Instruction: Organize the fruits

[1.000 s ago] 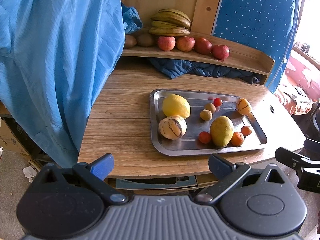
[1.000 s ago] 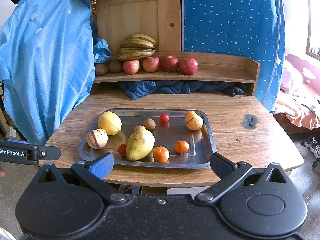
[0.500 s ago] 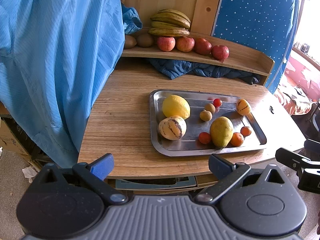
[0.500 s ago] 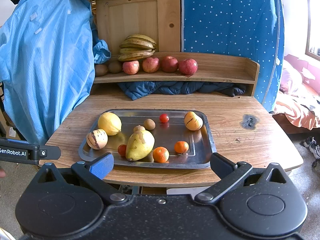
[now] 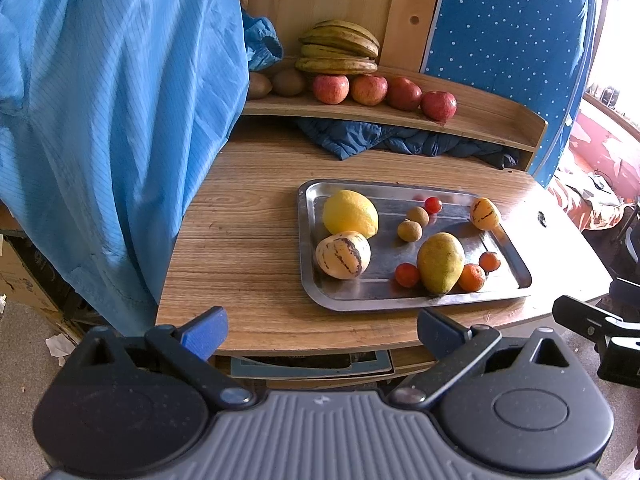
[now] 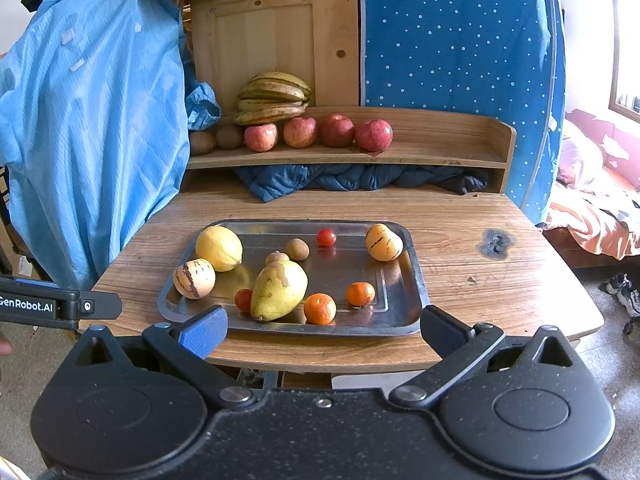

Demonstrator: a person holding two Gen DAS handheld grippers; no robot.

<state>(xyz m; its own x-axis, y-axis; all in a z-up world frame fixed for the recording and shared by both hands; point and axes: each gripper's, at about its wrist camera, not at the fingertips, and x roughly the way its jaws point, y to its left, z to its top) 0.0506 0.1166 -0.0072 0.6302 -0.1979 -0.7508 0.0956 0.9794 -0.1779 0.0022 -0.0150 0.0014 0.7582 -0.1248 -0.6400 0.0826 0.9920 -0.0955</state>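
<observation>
- Wooden table [image 6: 460, 264] fills my view, with a steel tray [image 6: 404, 316] near its front edge and a raised shelf [image 6: 440, 156] at the back
- On the tray I see a pear [image 6: 279, 290] at the middle front, a cherry tomato [image 6: 243, 299] touching its left side and a tangerine [image 6: 319, 309] just beside its right, a second tangerine [image 6: 360, 293] a little further right
- A lemon [image 6: 219, 248] and a striped melon [image 6: 193, 279] sit at the tray's left end, close together; a smaller striped melon [image 6: 383, 242] lies in the far right corner
- Two small brown fruits [image 6: 297, 249] and another cherry tomato [image 6: 326, 237] lie toward the tray's back
- On the shelf four apples [image 6: 337, 130] stand in a row, bananas [image 6: 274, 98] stacked behind them and two kiwis [image 6: 229, 136] to their left
- My left gripper [image 5: 322, 326] hangs short of the table's front edge, fingers spread wide, nothing between them
- My right gripper [image 6: 322, 326] hovers just before the tray's near rim, also spread wide and empty
- A blue cloth [image 5: 100, 120] hangs on the left
</observation>
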